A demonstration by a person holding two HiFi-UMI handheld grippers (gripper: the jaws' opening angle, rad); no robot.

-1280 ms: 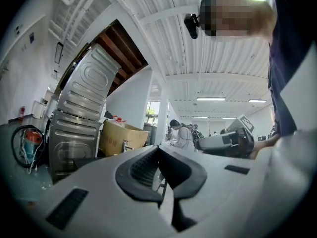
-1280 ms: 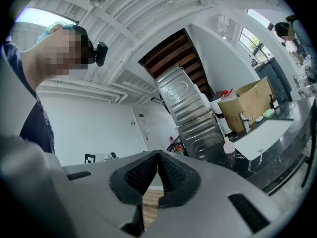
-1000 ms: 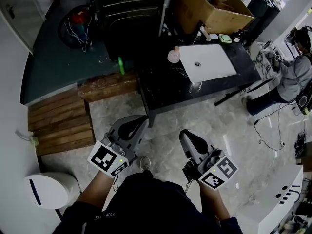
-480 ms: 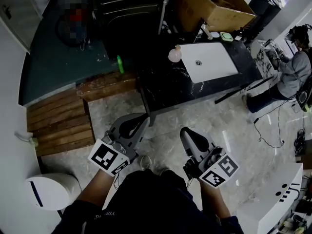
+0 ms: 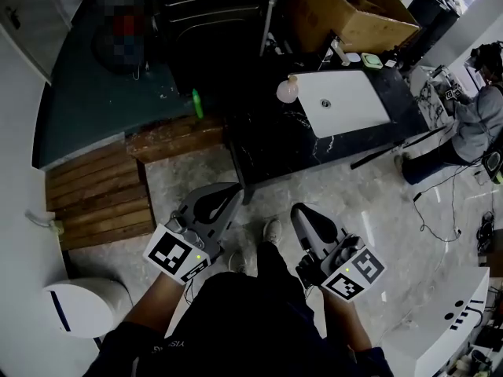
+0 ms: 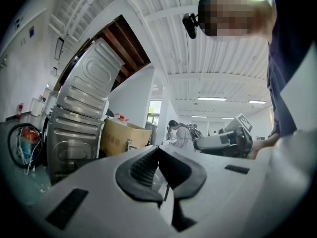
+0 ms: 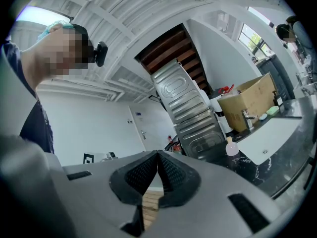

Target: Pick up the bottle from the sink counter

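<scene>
A small round pinkish bottle [image 5: 287,89] stands on the black marble counter [image 5: 275,144], at the left edge of the white sink [image 5: 346,102]. The right gripper view shows the bottle [image 7: 231,148] well ahead beside the sink [image 7: 270,139]. Both grippers are held low over the pale floor, well short of the counter. My left gripper [image 5: 228,192] is shut and holds nothing, its ribbed pads meeting in the left gripper view [image 6: 158,149]. My right gripper [image 5: 299,211] is also shut and bare [image 7: 158,154]. The left gripper view does not show the bottle.
A cardboard box [image 5: 346,10] and a faucet [image 5: 339,52] sit behind the sink. A ribbed metal panel [image 7: 185,110] leans left of the counter. A wooden pallet [image 5: 98,195] and white bin [image 5: 78,305] lie left. A person [image 5: 475,124] sits right, with cables [image 5: 440,210] on the floor.
The person's shoe has stepped forward between the grippers, and the counter with the bottle has shifted slightly right in the head view. Both grippers stay shut.
</scene>
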